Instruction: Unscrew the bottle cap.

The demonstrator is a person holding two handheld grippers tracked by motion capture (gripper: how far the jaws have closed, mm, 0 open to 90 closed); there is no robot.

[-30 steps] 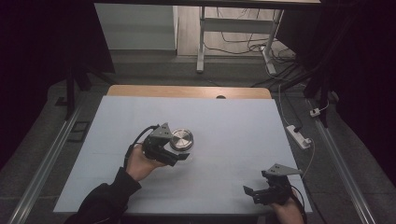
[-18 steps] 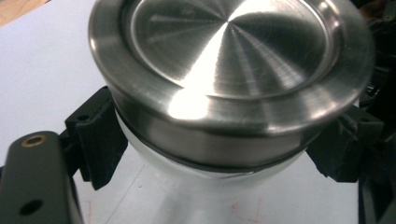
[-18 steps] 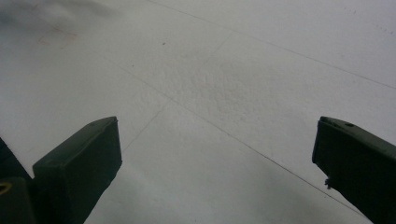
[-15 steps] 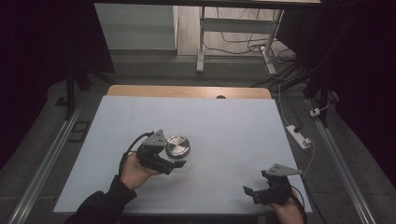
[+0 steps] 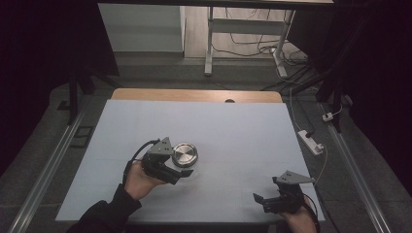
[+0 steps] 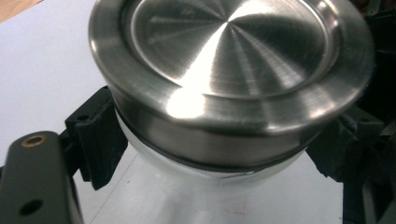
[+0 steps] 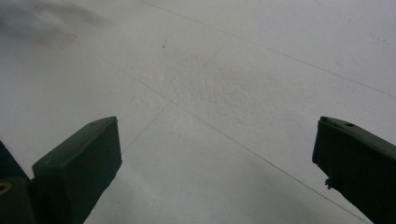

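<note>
Left gripper [image 5: 180, 171] clamps the steel-lidded jar [image 5: 185, 154] between its fingers, below the lid, likely for carrying; right gripper [image 5: 265, 200] rests idle, fingers apart over bare table [image 5: 243, 131].

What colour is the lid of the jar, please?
Brushed silver metal lid, clearest in the left gripper view.

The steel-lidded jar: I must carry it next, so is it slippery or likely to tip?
Probably slippery: the steel-lidded jar has a polished lid and a smooth white body. The left gripper's fingers clamp it below the lid rim, which may catch slips. It looks squat, so unlikely to tip.
</note>
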